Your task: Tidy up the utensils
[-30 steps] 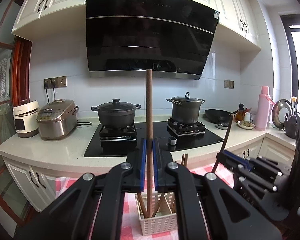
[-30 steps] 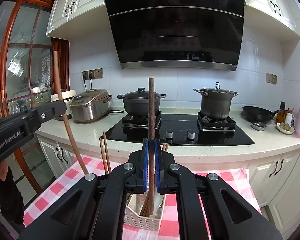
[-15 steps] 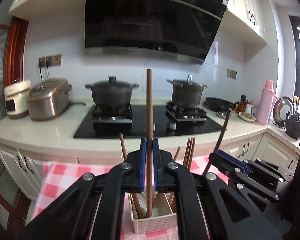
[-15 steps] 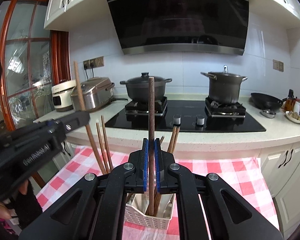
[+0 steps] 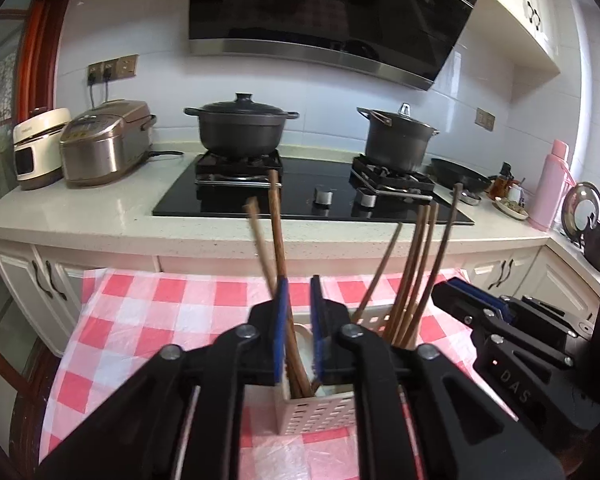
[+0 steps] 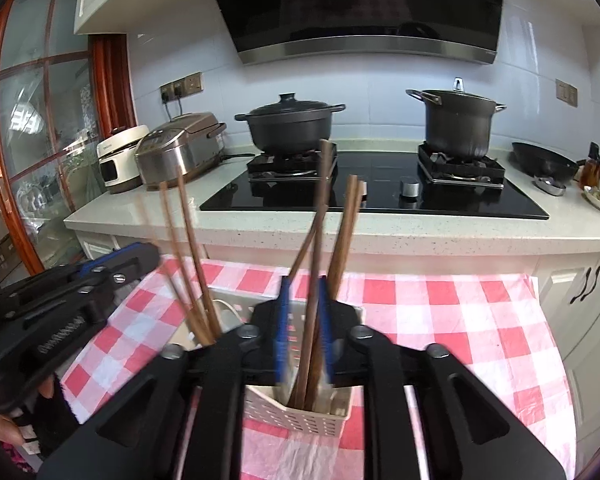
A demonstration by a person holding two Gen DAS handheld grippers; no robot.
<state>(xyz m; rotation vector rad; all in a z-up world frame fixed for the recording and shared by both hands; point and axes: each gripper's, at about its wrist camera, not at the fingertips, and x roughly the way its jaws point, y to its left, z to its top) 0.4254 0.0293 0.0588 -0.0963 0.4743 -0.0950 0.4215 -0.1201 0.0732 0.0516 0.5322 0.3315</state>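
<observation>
**A:** Both grippers dropped toward the white basket (image 5: 320,414) since a second ago, right? Chopsticks rode down upright so the tips would find the slots.

**B:** Yep. Left gripper (image 5: 298,322) is opening, its chopstick (image 5: 278,240) loose between the jaws, tip inside the basket. Right gripper (image 6: 303,322) opening too, its chopstick (image 6: 320,216) already standing in the holder.

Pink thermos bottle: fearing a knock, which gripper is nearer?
Right. The right gripper lies between the pink thermos bottle and the left gripper over the white slotted basket. Both jaws are opening, brown chopsticks between them.
</observation>
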